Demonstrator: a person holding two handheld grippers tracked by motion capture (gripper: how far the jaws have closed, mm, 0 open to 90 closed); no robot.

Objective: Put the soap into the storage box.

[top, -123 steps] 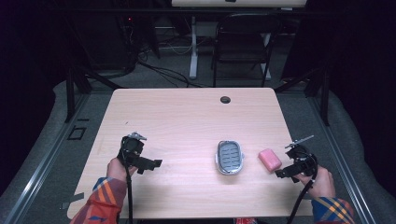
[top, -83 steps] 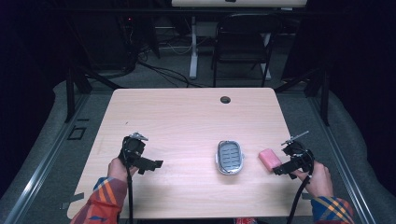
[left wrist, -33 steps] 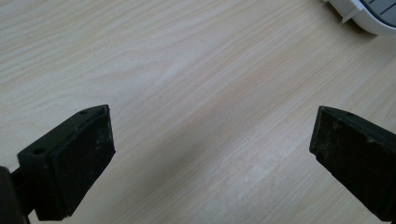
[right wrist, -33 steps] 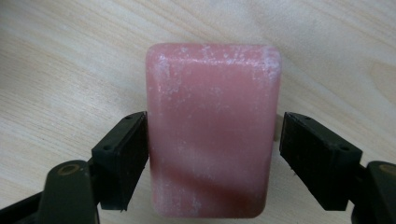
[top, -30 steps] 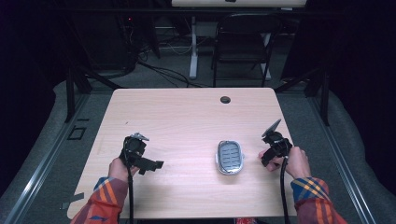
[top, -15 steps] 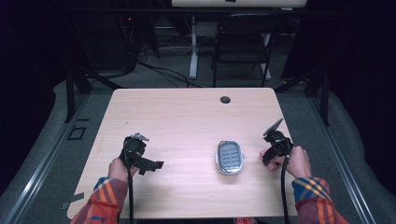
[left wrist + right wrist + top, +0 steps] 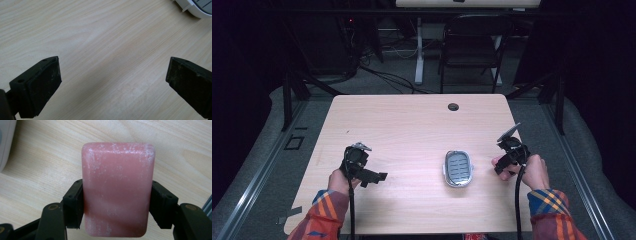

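Observation:
A pink soap bar [image 7: 117, 187] with whitish scuffs sits between the two black jaws of my right gripper [image 7: 117, 205], which press on its long sides. In the high view that right gripper [image 7: 507, 162] is over the table's right edge, and a sliver of the pink soap bar [image 7: 498, 161] shows by the hand. A white soap dish [image 7: 458, 168] with a grey ribbed insert lies left of it. My left gripper [image 7: 374, 176] rests low over the front left of the table, jaws wide apart over bare wood [image 7: 110, 75]. The soap dish's rim [image 7: 195, 8] peeks in at its view's top right.
The light wooden table [image 7: 412, 130] has a round cable hole [image 7: 453, 106] near its far edge. A dark folding chair [image 7: 472, 45] and cables stand on the floor behind the table. The table's right edge lies just past my right hand.
My right gripper moved left onto the soap bar and closed around it; over the last half second it has barely shifted. The left gripper has stayed put.

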